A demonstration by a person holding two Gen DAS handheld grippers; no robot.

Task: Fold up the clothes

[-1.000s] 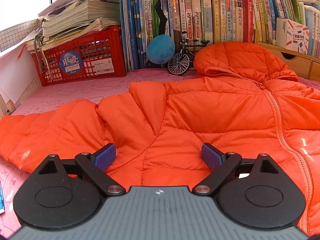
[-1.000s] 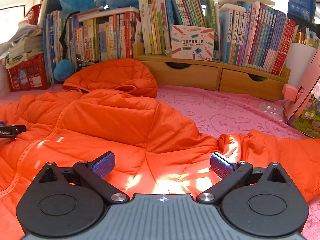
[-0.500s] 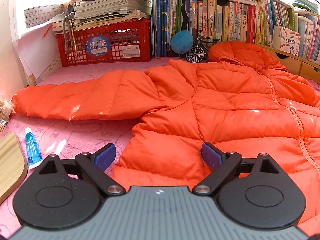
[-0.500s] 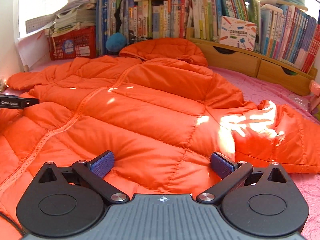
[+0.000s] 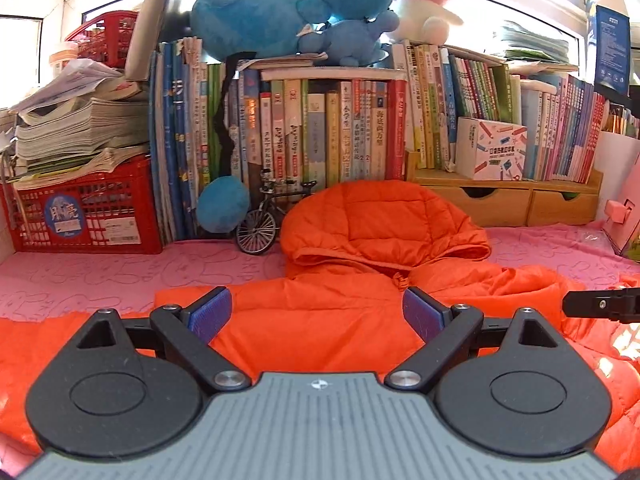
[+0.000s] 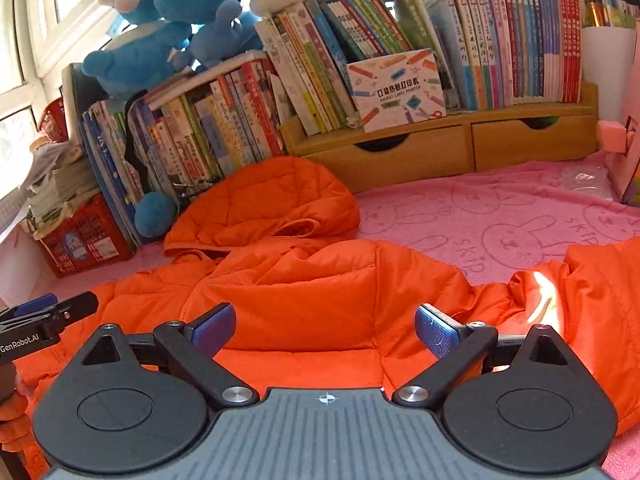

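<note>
Orange quilted fabric fills the lower half of both views: a padded hooded jacket [image 5: 344, 312] is spread flat on a pink cloth [image 5: 120, 276] printed with rabbit outlines. Its hood [image 5: 384, 220] is laid toward the back, close to a model bicycle [image 5: 272, 216] and a wooden drawer unit [image 5: 504, 204] loaded with books. A sleeve [image 6: 592, 300] is seen bunched and sunlit at the right edge of the right wrist view.

The left gripper [image 5: 318, 310] is held above the jacket's chest with its blue-padded fingers [image 5: 210, 314] spread wide; nothing is gripped between them, and no contact with the fabric can be made out. The right gripper [image 6: 324, 330] is likewise poised over the jacket, its jaws wide but closing slightly, with only loose fabric seen beyond them and nothing pinched. Each gripper's tip is caught at the margin of the other's view.

A red crate [image 5: 88, 216] stacked with papers is set at the left, and blue plush toys [image 5: 280, 12] are piled on top of the book row [image 5: 320, 132]
</note>
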